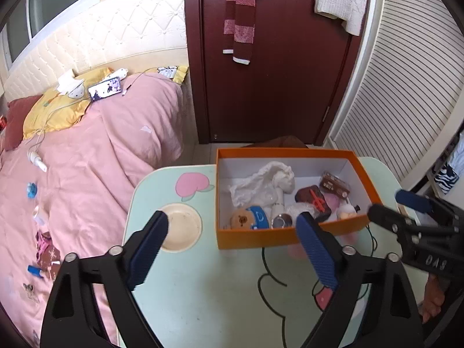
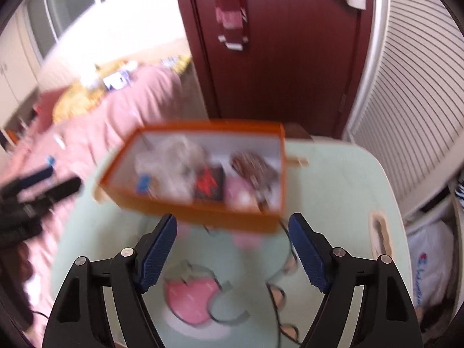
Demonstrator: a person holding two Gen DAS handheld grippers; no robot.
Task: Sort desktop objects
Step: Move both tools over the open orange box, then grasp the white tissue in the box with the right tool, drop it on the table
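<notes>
Orange box (image 1: 261,236) unlabelled (right gripper (image 1: 406,206) reads "DAS").

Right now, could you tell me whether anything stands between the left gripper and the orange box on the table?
Nothing visible does. The left gripper hangs open above bare table, and the orange box sits just beyond its fingertips. The right gripper is off to the box's right side.

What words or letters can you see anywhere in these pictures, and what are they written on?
"DAS": white letters on the black body of the right gripper, seen from the left wrist.
Blue script on the white plastic bag: too blurred to read.
Print on the brown packet in the orange box: too small to read.
</notes>
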